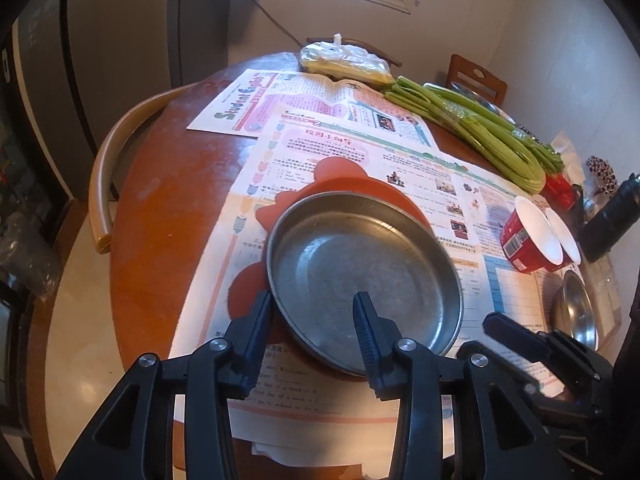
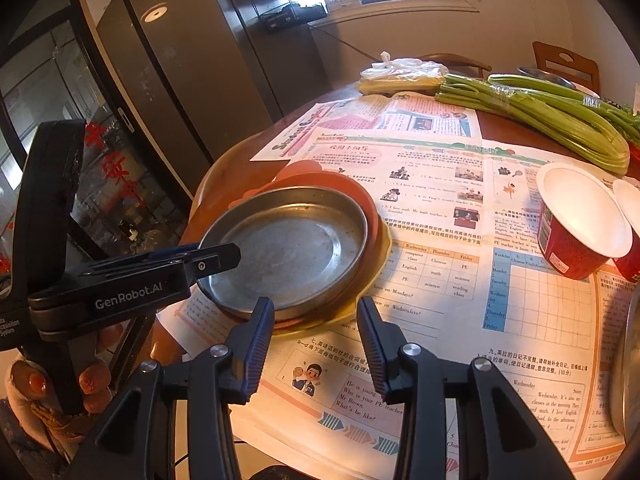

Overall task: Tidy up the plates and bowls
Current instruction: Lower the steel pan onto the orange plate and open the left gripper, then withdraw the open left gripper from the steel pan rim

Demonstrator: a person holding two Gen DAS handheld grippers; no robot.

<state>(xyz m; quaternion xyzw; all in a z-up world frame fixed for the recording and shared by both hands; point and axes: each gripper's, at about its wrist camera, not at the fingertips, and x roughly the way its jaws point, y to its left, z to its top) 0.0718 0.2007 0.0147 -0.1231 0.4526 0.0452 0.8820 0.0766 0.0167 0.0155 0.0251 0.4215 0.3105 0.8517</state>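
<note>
Pan (image 1: 360, 272), round dull steel, sitting on orange mat (image 1: 344, 184) over glossy newsprint; left gripper (image 1: 316, 308) straddling near rim, jaws wide. Right gripper (image 2: 316, 312) gaping just short of it.

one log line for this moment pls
left gripper: open, straddling near rim of metal plate | right gripper: open, free | plate stacked on orange plate

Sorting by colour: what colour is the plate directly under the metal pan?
Orange-red plate, clearest in the right wrist view.
</note>
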